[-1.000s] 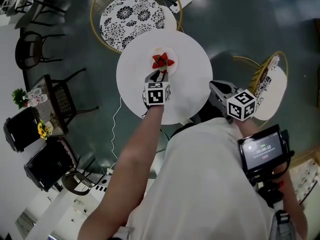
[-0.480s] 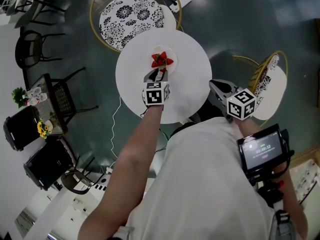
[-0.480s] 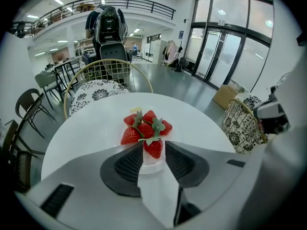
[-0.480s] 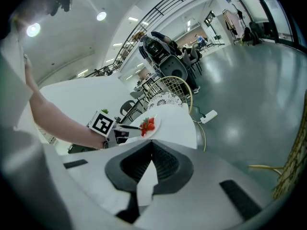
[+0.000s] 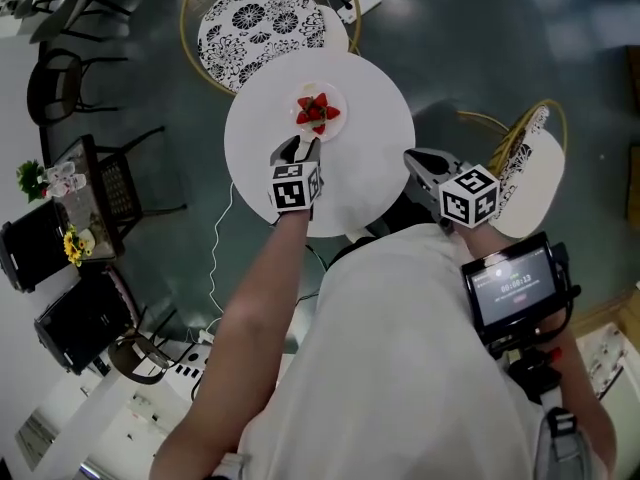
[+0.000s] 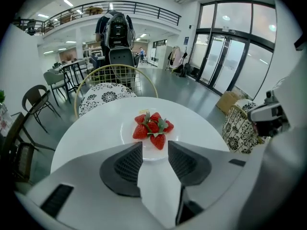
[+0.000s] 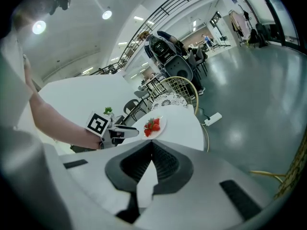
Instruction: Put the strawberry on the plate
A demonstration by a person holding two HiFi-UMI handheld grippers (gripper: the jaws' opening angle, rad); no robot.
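Strawberries lie bunched together, red with green leaf caps, in the middle of a small white plate that sits on the far half of the round white counter. None of the fruit rests on the bare counter.

On the near side of that plate hangs the left tool, pointing steeply down and toward the far side. Its jaws have just been opening and now stand apart, with nothing between the dark ribbed pads. In the left gripper view the left tool frames the near rim of the plate, and the strawberries lie just beyond the fingertips, clear of them.

At the counter's right near edge is the right tool, aimed across the counter top toward the far left. Its jaws are together, the pads meeting at the tips and gripping nothing. The right gripper view shows the right tool with the plate and fruit well beyond it, and the left tool beside them on a bare forearm.

Past the counter's far edge stands a gold wire chair with a black-and-white flowered cushion. A 2nd chair of the same kind stands to the right.
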